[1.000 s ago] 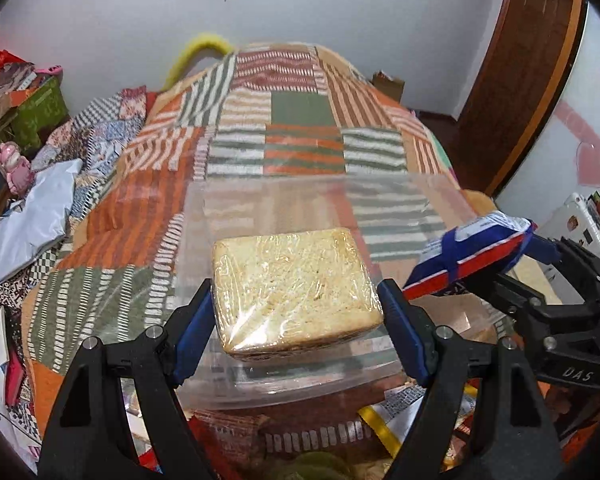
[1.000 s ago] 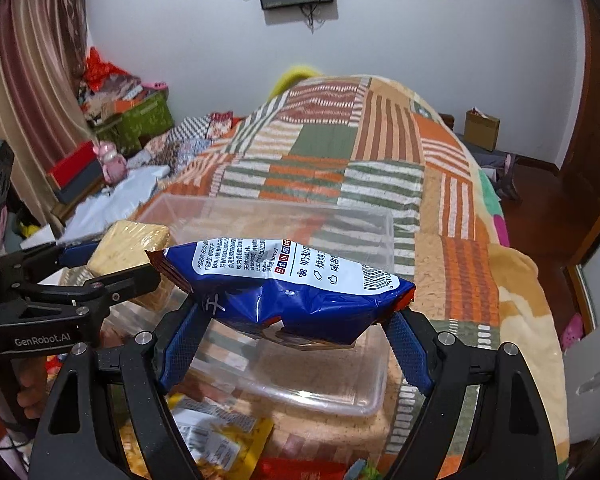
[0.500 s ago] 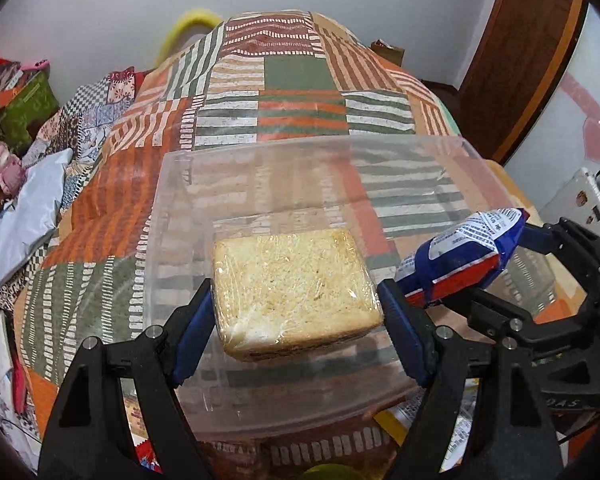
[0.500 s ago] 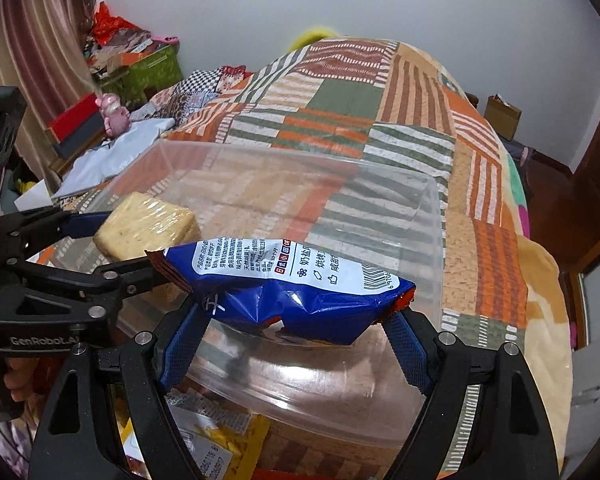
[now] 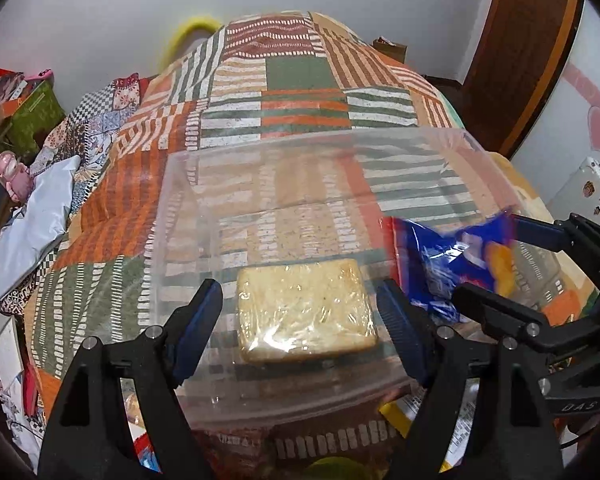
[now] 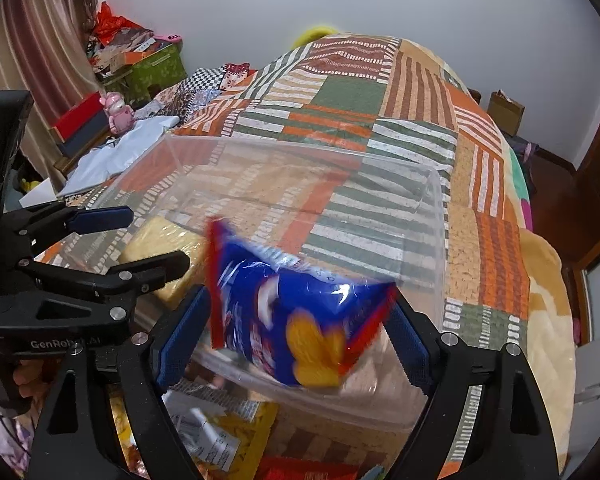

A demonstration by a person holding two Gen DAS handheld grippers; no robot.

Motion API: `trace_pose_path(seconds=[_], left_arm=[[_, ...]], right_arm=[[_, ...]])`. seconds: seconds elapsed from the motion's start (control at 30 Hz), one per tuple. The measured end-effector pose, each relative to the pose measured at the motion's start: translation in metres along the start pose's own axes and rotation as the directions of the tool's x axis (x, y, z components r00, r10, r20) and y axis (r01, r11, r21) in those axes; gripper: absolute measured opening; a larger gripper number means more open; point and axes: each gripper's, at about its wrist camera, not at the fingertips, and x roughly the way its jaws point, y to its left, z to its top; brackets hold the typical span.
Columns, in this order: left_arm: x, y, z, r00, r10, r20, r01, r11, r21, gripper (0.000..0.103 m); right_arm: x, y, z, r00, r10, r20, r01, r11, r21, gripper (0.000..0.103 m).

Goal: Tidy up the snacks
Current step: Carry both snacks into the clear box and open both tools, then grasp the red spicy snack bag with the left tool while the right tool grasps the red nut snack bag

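A clear plastic bin (image 5: 180, 200) (image 6: 440, 216) sits on the patchwork bedspread. My left gripper (image 5: 300, 320) is open over the bin's near side; the plastic-wrapped pale biscuit block (image 5: 306, 312) lies apart from both pads, inside the bin. It also shows in the right wrist view (image 6: 160, 240). My right gripper (image 6: 296, 328) is open; the blue snack bag (image 6: 292, 320) is blurred, tilted and loose between the pads, inside the bin. The bag also shows in the left wrist view (image 5: 456, 264), beside my right gripper (image 5: 496, 268).
Several loose snack packets (image 6: 220, 436) lie on the bed in front of the bin. The patchwork bedspread (image 5: 300, 80) stretches beyond it. Clothes, a green box (image 6: 152, 68) and a pink toy (image 6: 118, 114) are at the left. A wooden door (image 5: 528, 40) is at the right.
Both grippers opened over the bin. The biscuit block dropped from my left gripper into it; the blue bag came loose from my right gripper and is tipping down.
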Motion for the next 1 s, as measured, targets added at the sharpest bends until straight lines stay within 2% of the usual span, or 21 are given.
trace_pose_path(seconds=[0.33, 0.67, 0.8, 1.0], left_arm=[[-0.056, 0.004, -0.009, 0.993, 0.001, 0.12, 0.002, 1.0, -0.021, 0.082], [-0.128, 0.022, -0.034, 0.961, 0.016, 0.278, -0.004, 0.999, -0.044, 0.097], [-0.14, 0.035, -0.05, 0.959, 0.025, 0.282, -0.007, 0.998, -0.064, 0.098], [-0.128, 0.052, -0.079, 0.976, 0.035, 0.216, -0.012, 0.994, -0.105, 0.098]], right_arm=[[-0.04, 0.005, -0.006, 0.996, -0.021, 0.082, 0.021, 1.0, -0.003, 0.084], [-0.108, 0.007, -0.023, 0.973, -0.036, 0.23, 0.03, 0.999, 0.031, 0.09], [-0.122, 0.01, -0.033, 0.966, -0.042, 0.256, 0.036, 0.999, 0.028, 0.091], [-0.121, 0.014, -0.053, 0.968, -0.058, 0.245, 0.055, 0.998, 0.022, 0.092]])
